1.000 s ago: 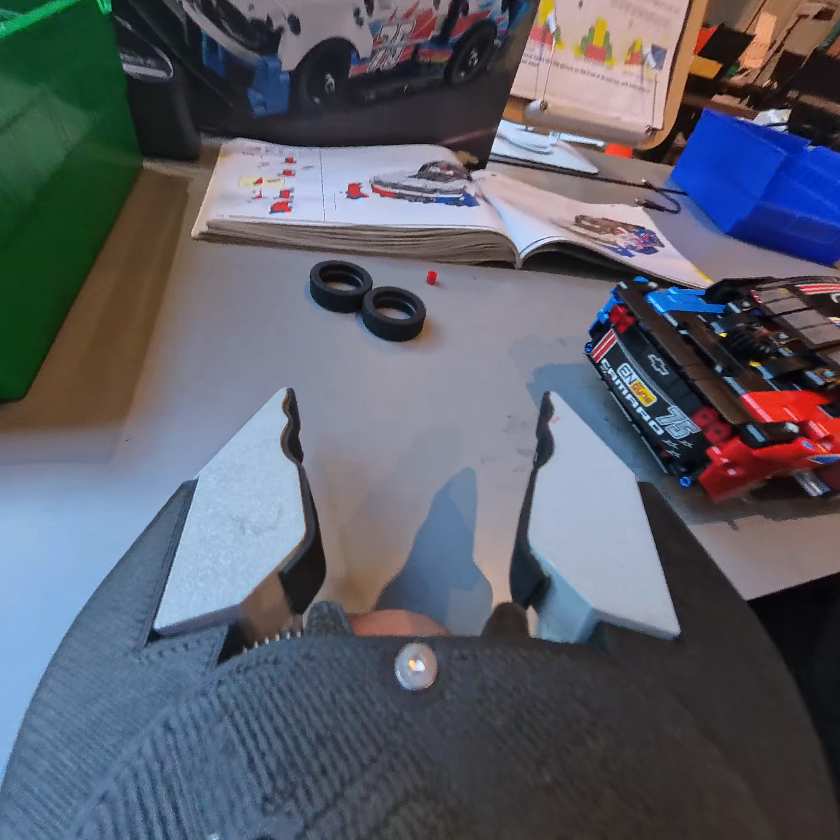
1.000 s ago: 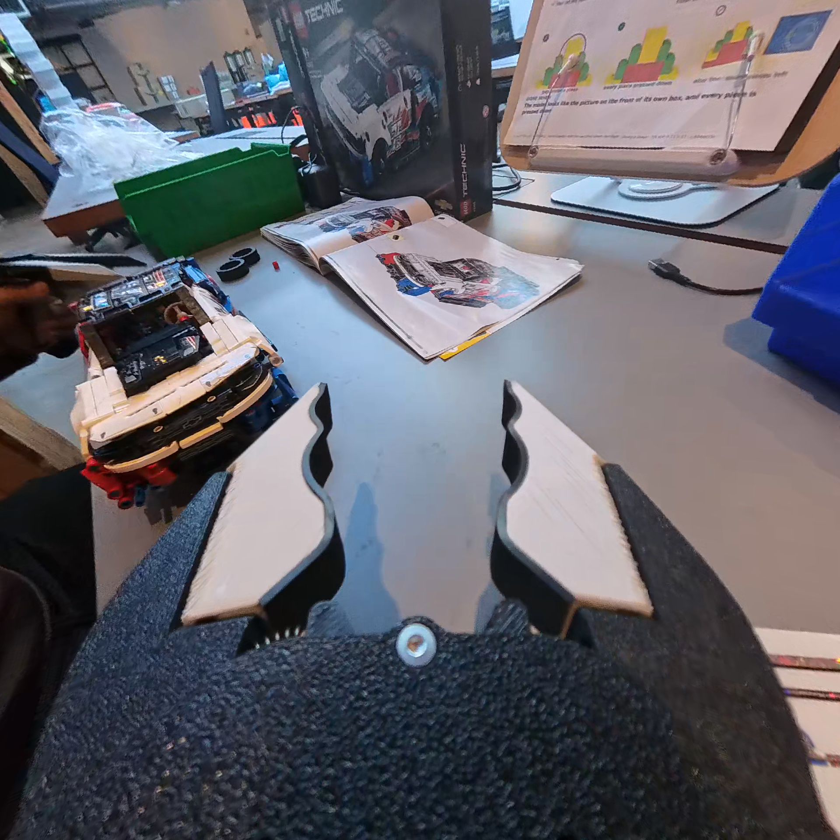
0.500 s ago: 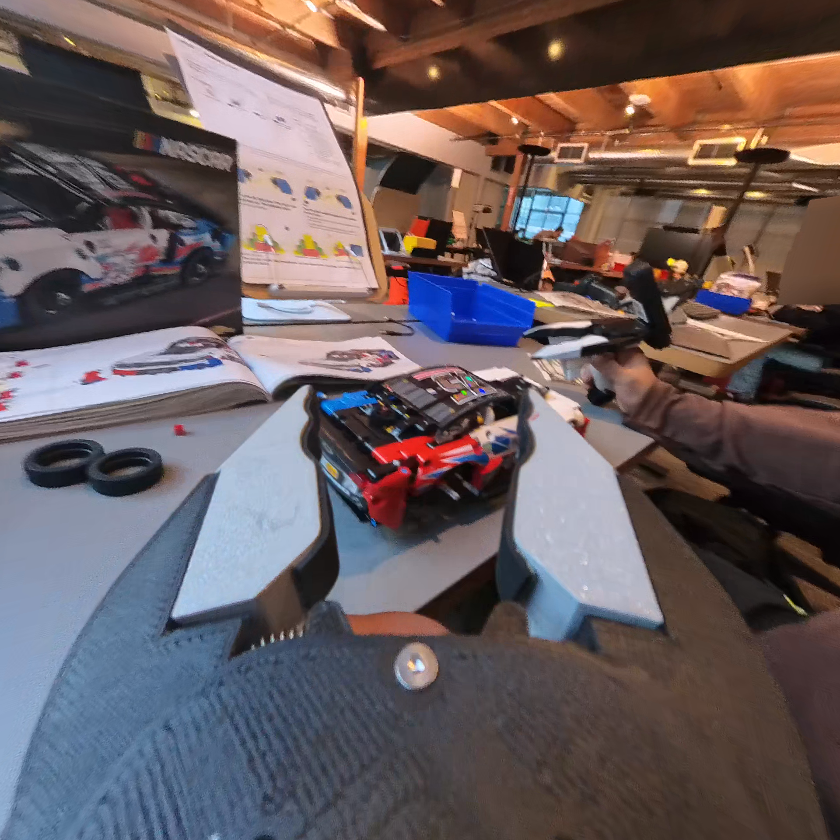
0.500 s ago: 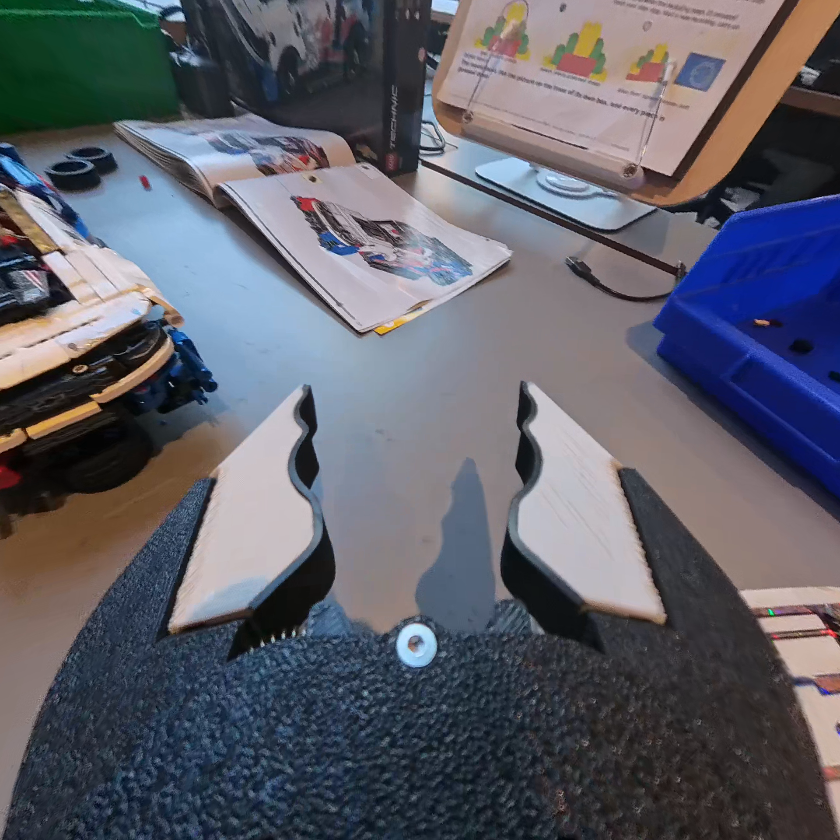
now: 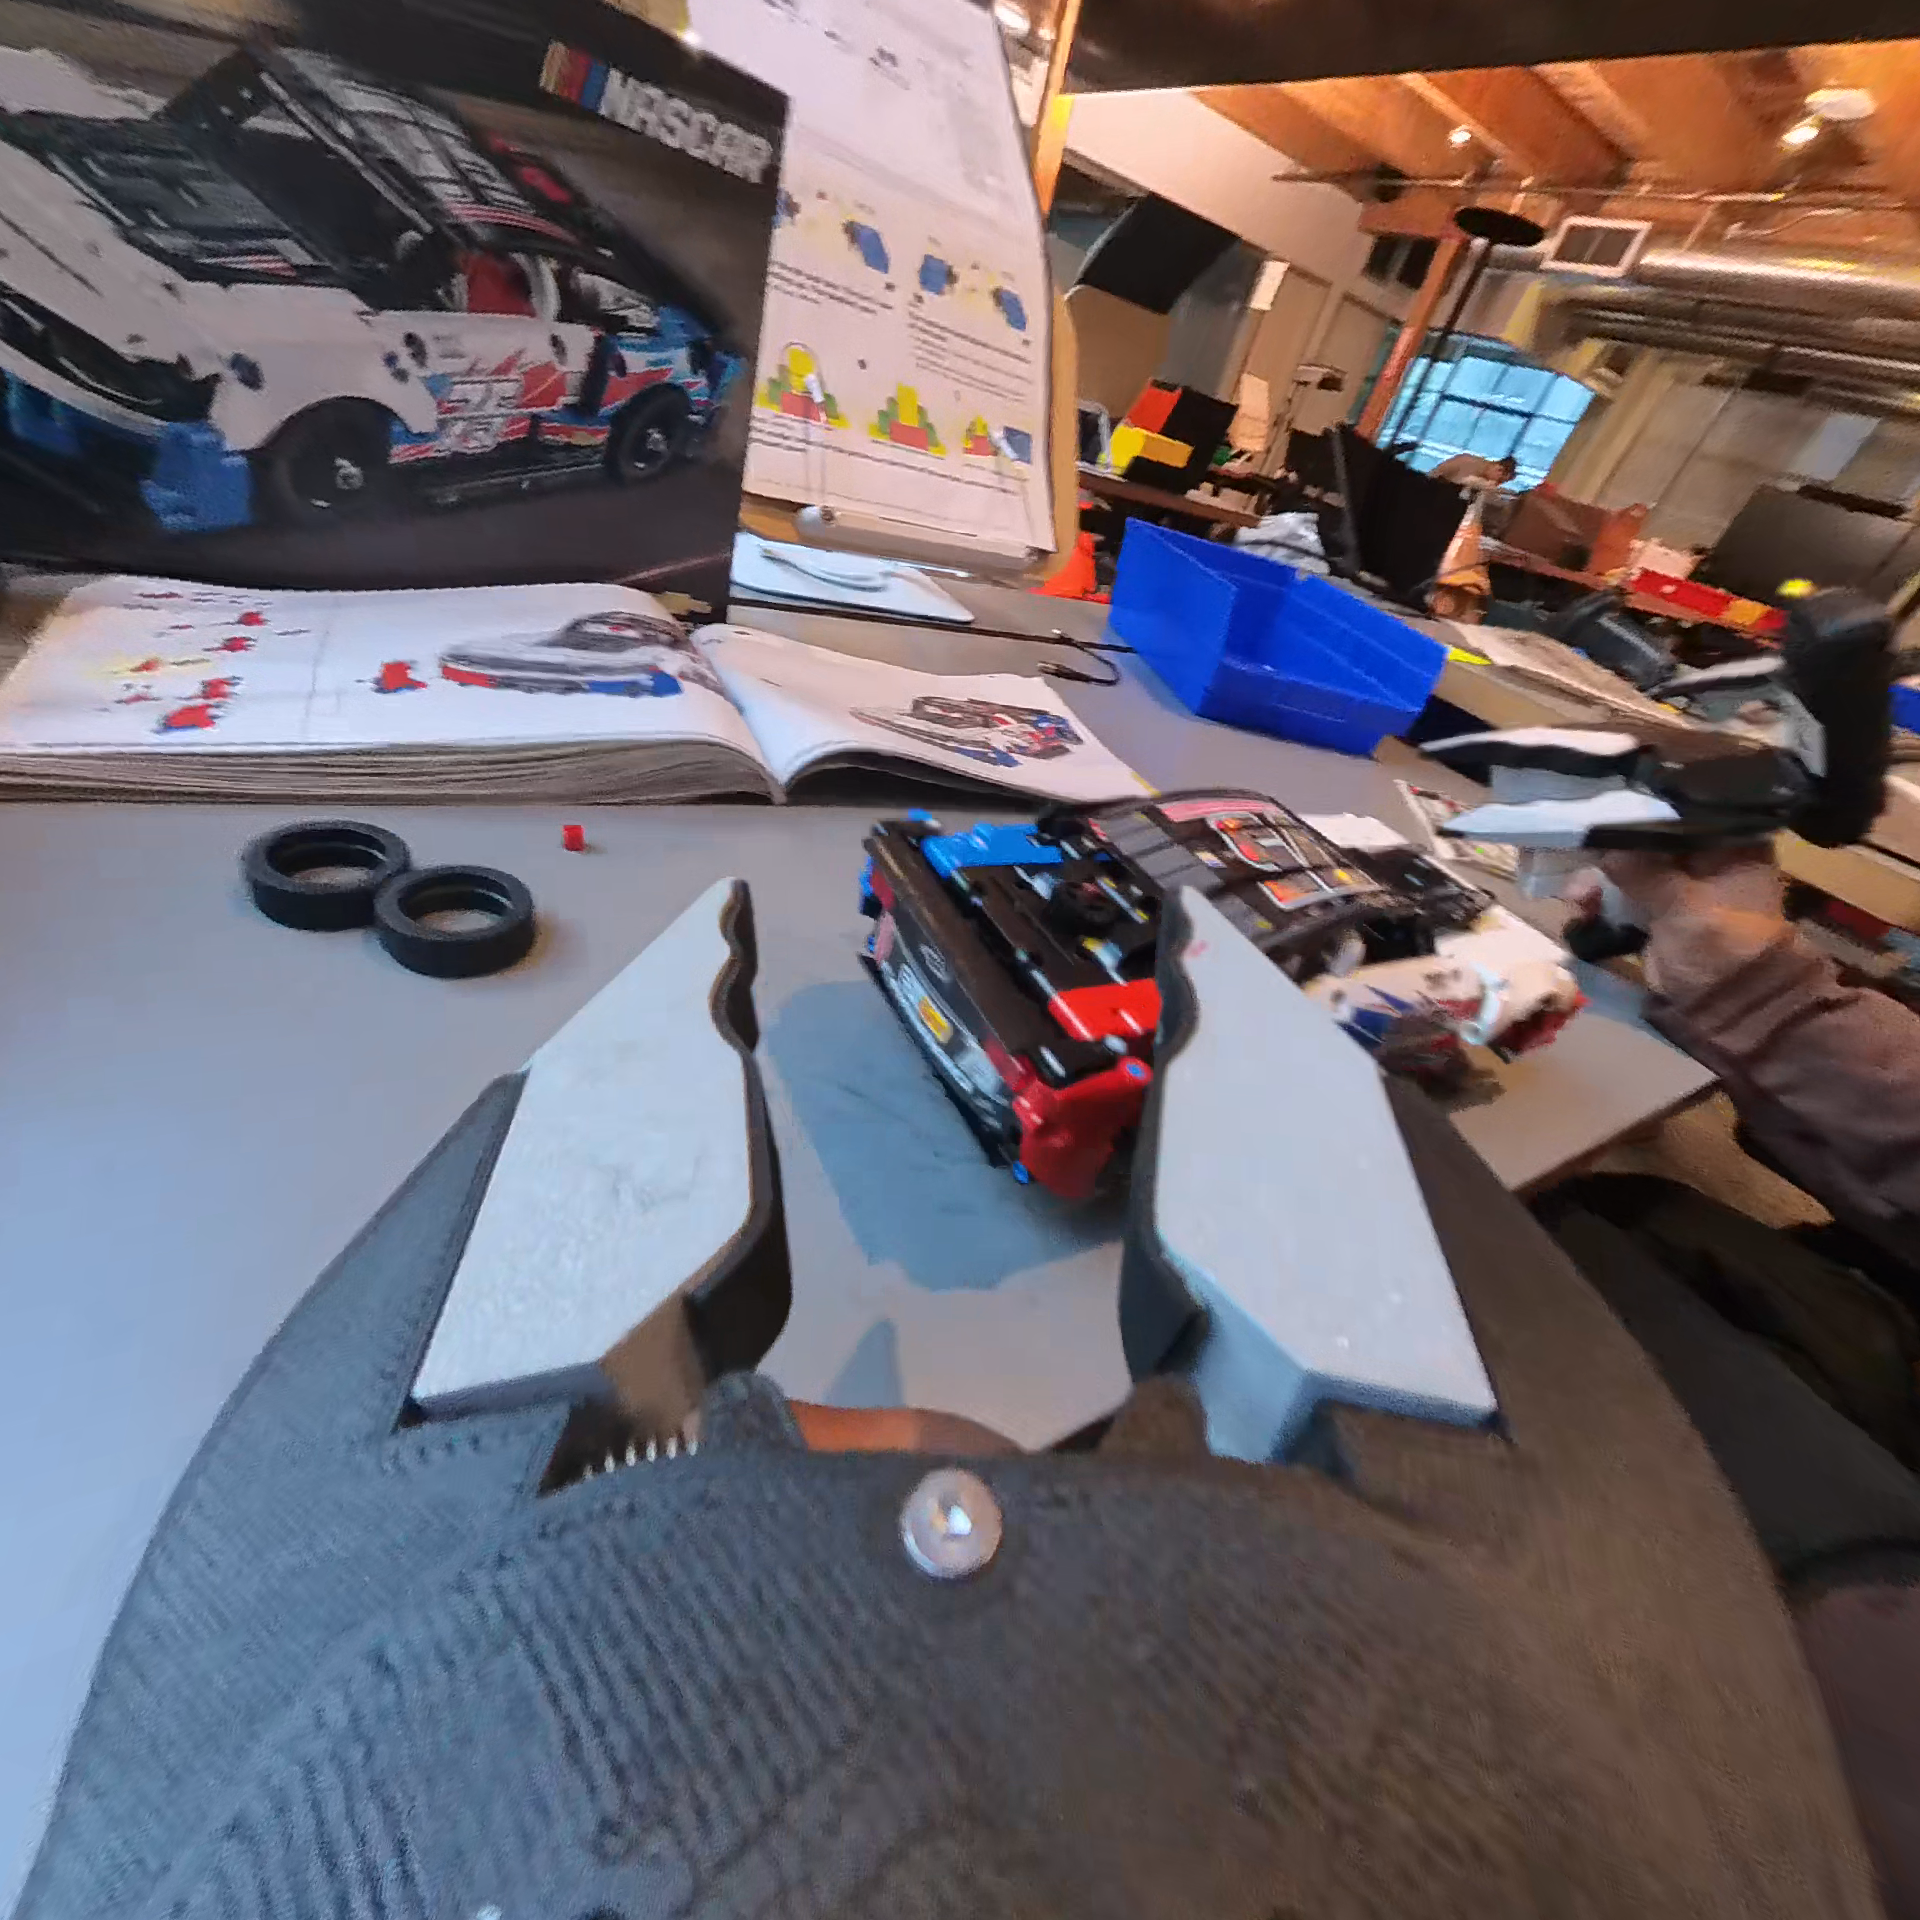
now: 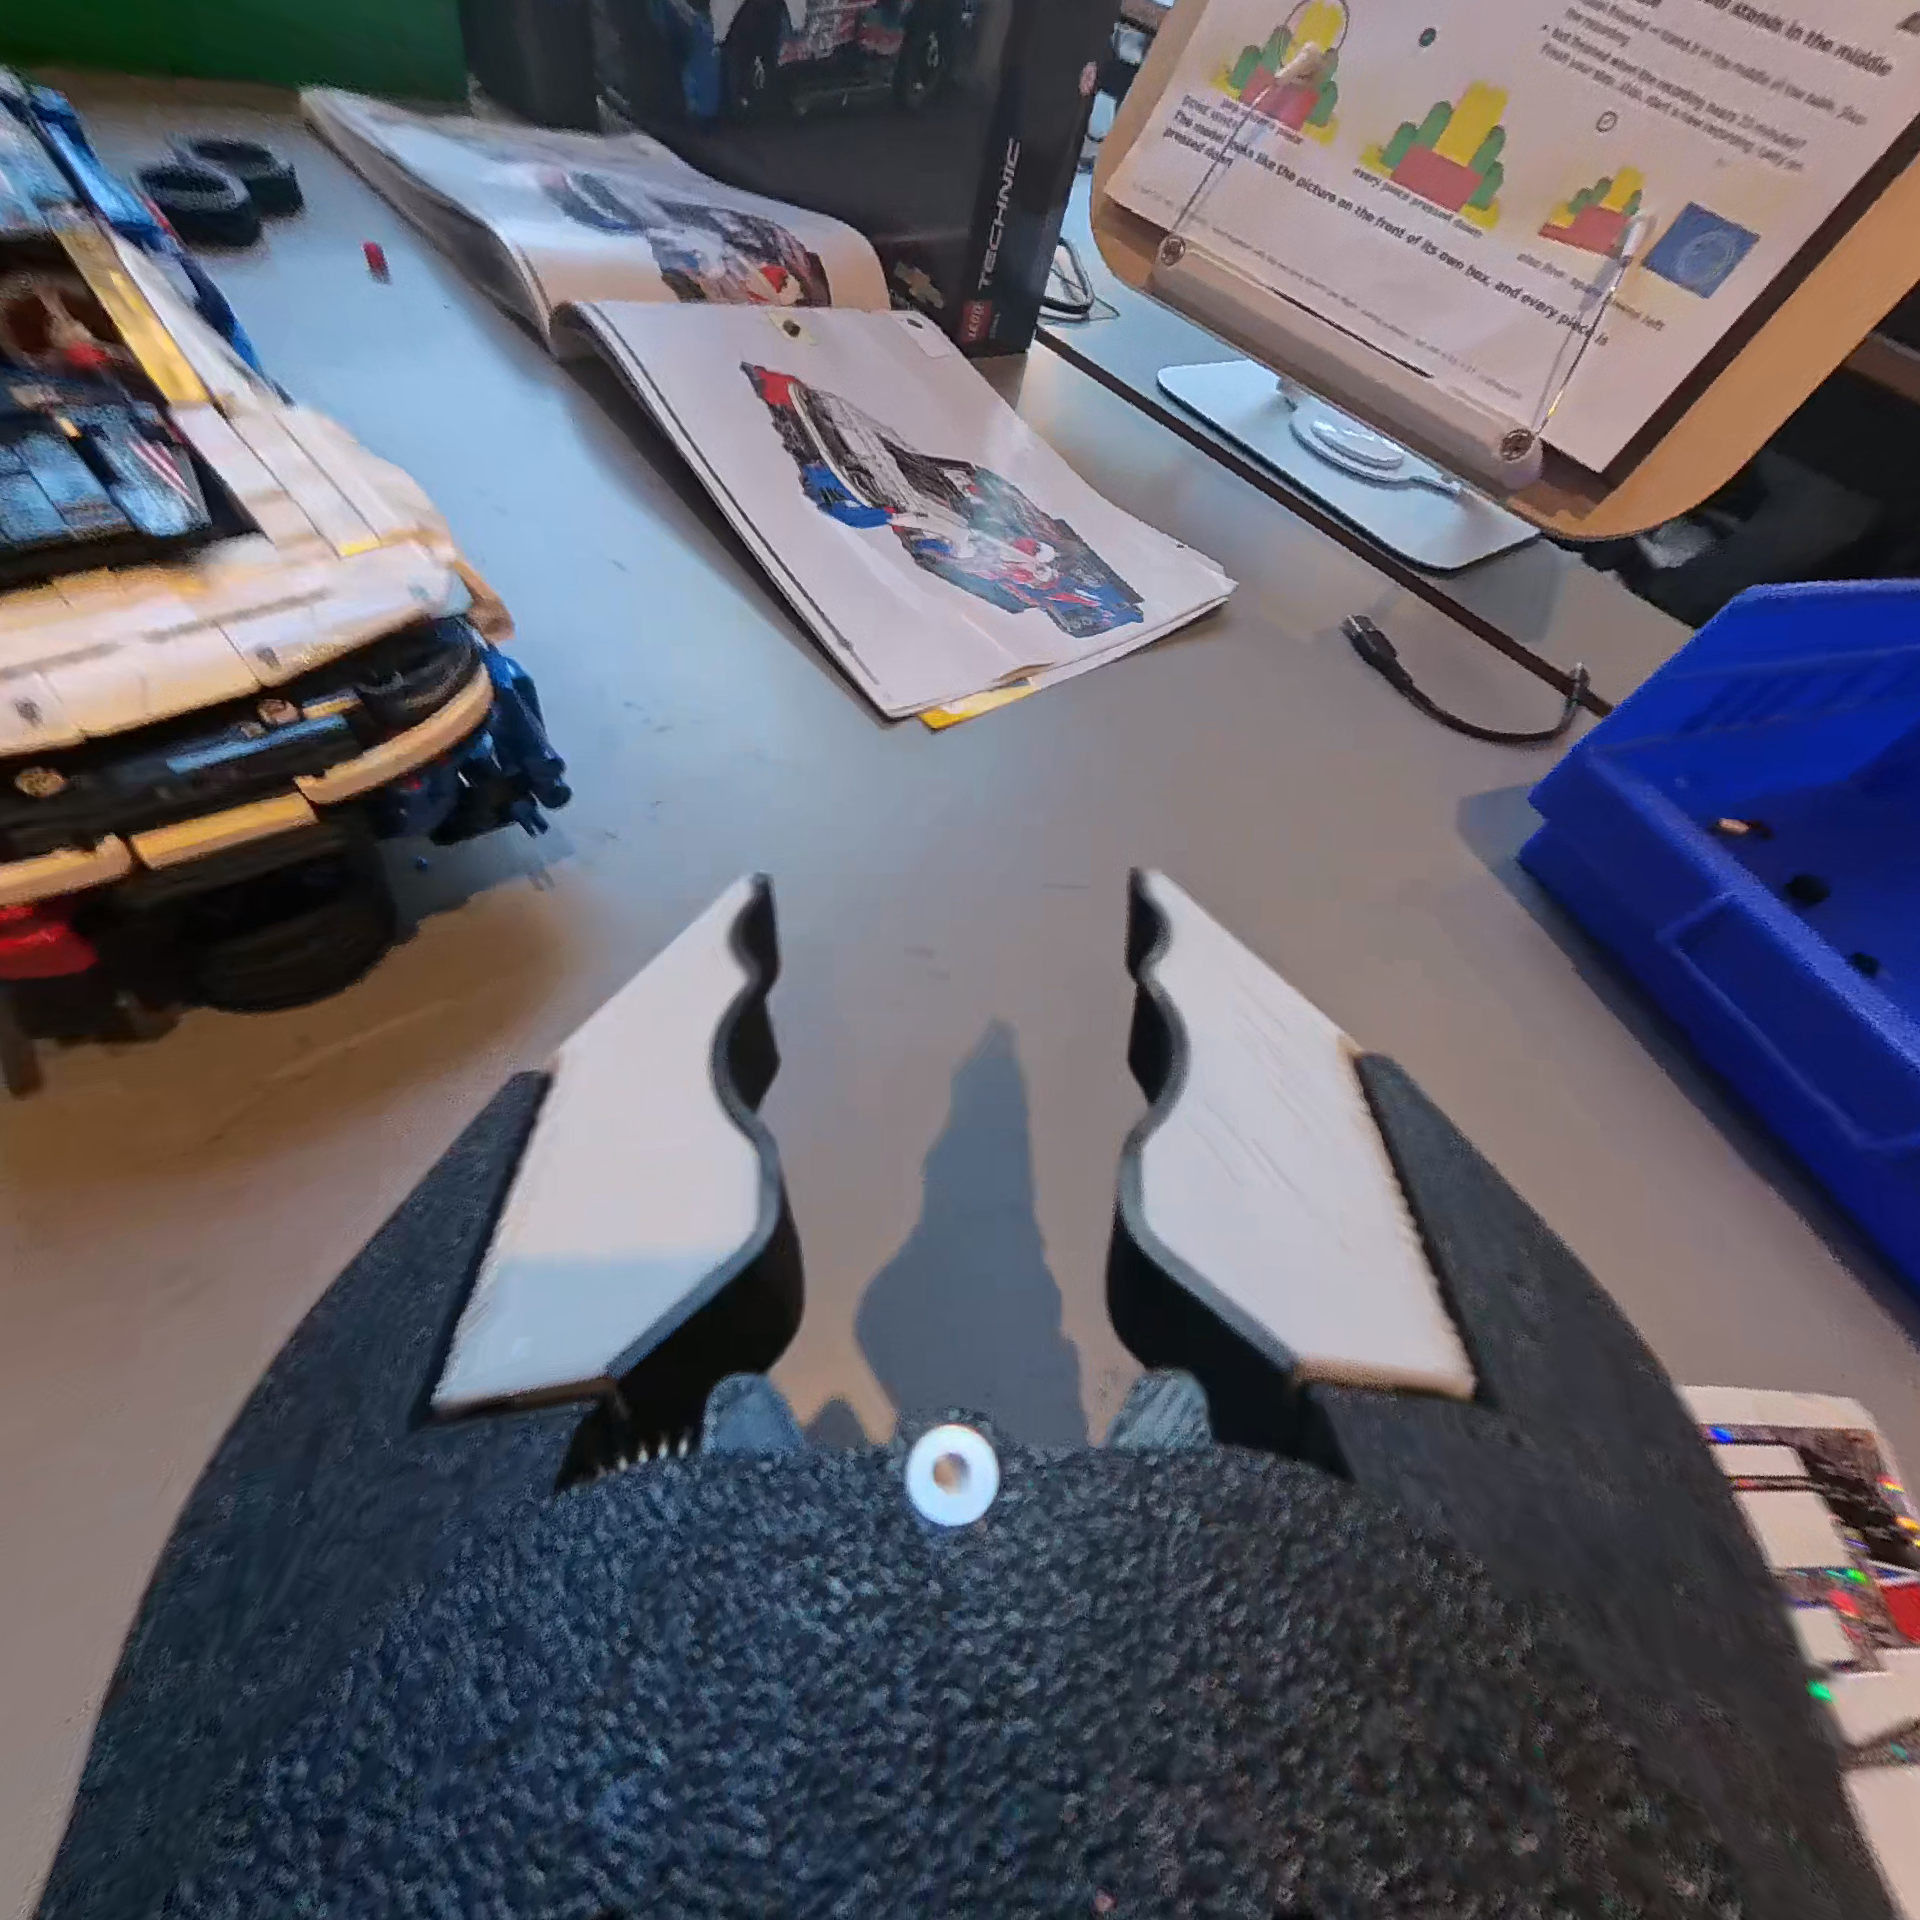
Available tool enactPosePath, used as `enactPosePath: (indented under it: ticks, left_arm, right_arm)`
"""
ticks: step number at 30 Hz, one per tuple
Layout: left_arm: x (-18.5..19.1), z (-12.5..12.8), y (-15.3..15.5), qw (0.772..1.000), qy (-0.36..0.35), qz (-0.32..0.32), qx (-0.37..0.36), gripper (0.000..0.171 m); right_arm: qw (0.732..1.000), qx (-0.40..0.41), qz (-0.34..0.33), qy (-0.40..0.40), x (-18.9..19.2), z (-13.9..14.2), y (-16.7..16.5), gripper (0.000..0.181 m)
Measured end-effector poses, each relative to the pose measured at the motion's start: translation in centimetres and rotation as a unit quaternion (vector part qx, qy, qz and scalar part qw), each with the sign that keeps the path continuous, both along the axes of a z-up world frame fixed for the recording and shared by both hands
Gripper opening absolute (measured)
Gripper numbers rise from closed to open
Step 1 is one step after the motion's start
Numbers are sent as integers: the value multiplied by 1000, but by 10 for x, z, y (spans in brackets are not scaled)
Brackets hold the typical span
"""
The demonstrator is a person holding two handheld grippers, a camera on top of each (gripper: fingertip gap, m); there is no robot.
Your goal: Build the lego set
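Observation:
The lego car [image 5: 1018, 966], white, black, red and blue, lies on the grey table [image 5: 208, 1091]. My left gripper [image 5: 956, 914] is open and empty, just short of the car's red end. Two loose black tyres [image 5: 390, 899] and a small red piece [image 5: 571, 836] lie to its left. My right gripper [image 6: 951, 894] is open and empty over bare table, with the car [image 6: 208, 623] to its left. It also shows in the left wrist view [image 5: 1538, 779], held in a hand beyond the car. The tyres [image 6: 218, 187] and the red piece [image 6: 374, 258] lie far back left.
An open instruction book [image 5: 416, 675] lies in front of the set's box [image 5: 364, 312]. A blue bin [image 6: 1766, 831] stands at the right, with a cable [image 6: 1455, 696] and a sign stand [image 6: 1455, 208] behind. A sticker sheet [image 6: 1829, 1538] lies near the right edge. Tip to tip, the grippers are about 40 cm apart. The right gripper is farther from the red piece [image 6: 374, 258], some 45 cm, than the left, some 20 cm. It is also in sight in the left wrist view [image 5: 578, 846].
My left gripper swung from pointing down at the table to facing the car. My right gripper moved right, away from the car and toward the blue bin. Both stayed open.

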State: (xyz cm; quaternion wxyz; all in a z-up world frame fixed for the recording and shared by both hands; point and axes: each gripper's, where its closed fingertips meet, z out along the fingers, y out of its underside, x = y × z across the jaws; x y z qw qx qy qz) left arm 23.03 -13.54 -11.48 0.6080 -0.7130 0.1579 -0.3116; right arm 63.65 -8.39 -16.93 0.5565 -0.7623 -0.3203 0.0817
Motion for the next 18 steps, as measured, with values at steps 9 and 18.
enactPosePath:
  ticks: [9,18]
  left_arm:
    - [-92,-16,85,975,112,190,-34,78]
    - [-103,-52,117,964,213,149,-60,68]
  right_arm:
    - [996,-10,-45,-71,11,-16,13,70]
    - [996,-22,-56,-71,14,-20,16,64]
